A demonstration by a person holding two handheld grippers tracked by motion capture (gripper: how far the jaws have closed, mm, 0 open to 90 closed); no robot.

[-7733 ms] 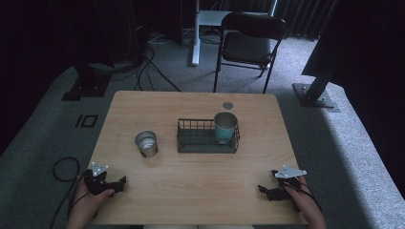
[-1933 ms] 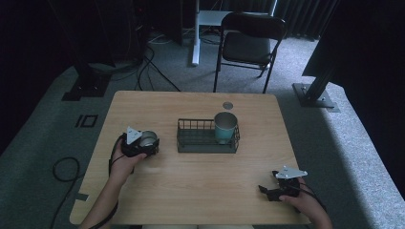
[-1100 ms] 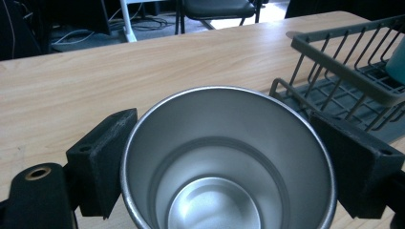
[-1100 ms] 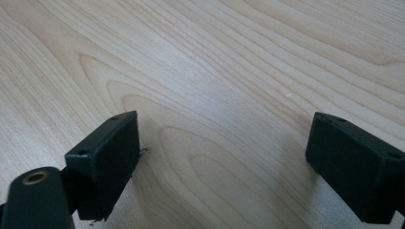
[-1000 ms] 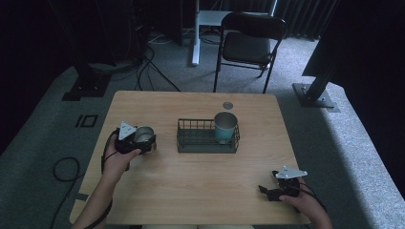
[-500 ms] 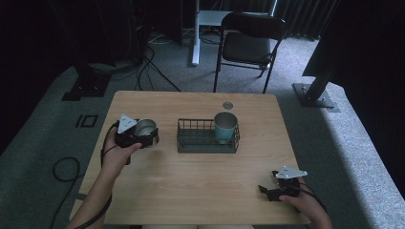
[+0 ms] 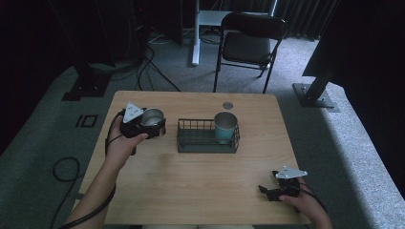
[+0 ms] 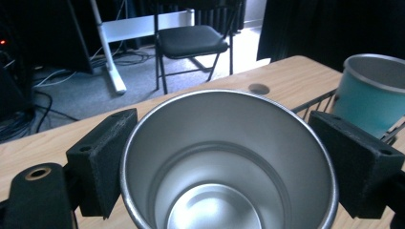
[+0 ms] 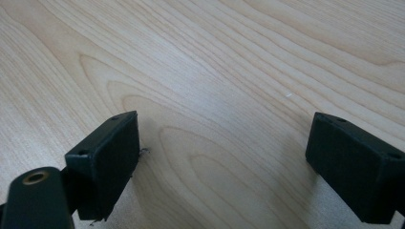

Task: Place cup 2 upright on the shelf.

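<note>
Nearest the person's edge of the pale wooden table [image 7: 191,191], the right gripper [image 7: 268,192] is resting low over the bare boards at the right corner, its two black jaws standing wide apart with nothing between them, as the right gripper view is showing plainly over the wood grain [image 9: 229,95]. Farther in and over to the left, the left gripper [image 7: 155,129] is holding a shiny round steel cup [image 7: 152,117], its foam-faced pads [image 8: 102,162] pressing on opposite sides of the cup's wall just below the rim. The cup is being carried upright above the table's left part: its long axis is running straight up and down, its open mouth is pointing at the ceiling, and the left gripper view is looking down into it onto the bright round bottom [image 8: 215,210]. Just to the right of the cup, near but apart from it, a dark wire basket [image 7: 200,138] of oblong shape is sitting on the middle of the table, and a teal metal cup [image 7: 225,127] is standing upright in the basket's right end, mouth also upward. Beyond the basket, a small round grey cap [image 7: 228,105] is lying in the tabletop near the far edge. Past the table, a black folding chair [image 7: 248,45] is standing on the grey carpet.
</note>
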